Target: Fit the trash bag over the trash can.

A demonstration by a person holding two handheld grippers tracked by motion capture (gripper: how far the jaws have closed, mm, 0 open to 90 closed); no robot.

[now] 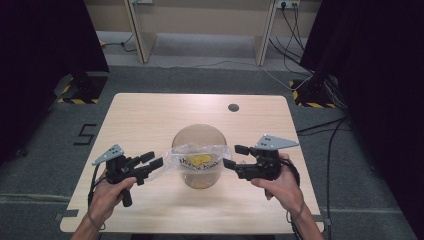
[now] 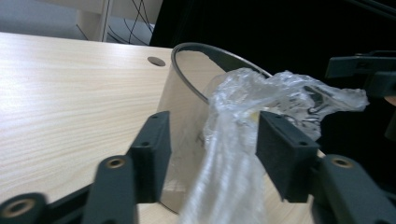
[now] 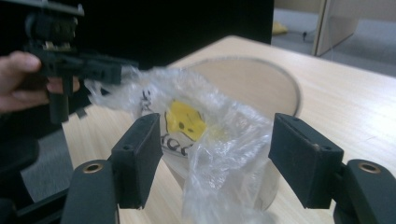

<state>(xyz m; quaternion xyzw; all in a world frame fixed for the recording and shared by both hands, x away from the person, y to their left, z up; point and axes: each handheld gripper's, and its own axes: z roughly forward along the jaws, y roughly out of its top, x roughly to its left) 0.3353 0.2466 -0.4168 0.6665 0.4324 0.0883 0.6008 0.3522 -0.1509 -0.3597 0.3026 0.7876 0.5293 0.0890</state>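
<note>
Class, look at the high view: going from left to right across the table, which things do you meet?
Left gripper → plastic bag, draped over the clear tub → right gripper.

Clear plastic bag [image 1: 196,161] with yellow print, black lettering; pale wooden table [image 1: 150,120].

Lab-like recording room: black curtains [image 1: 40,50], hazard-taped stand bases [image 1: 80,100], floor cables [image 1: 300,50].

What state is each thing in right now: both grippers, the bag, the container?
Left gripper: fingers open, bag's end between them.
Right gripper: fingers open, bag's other end between them.
Plastic bag: crumpled, draped across the container's rim.
Clear container: upright on the table, open-topped.
</note>
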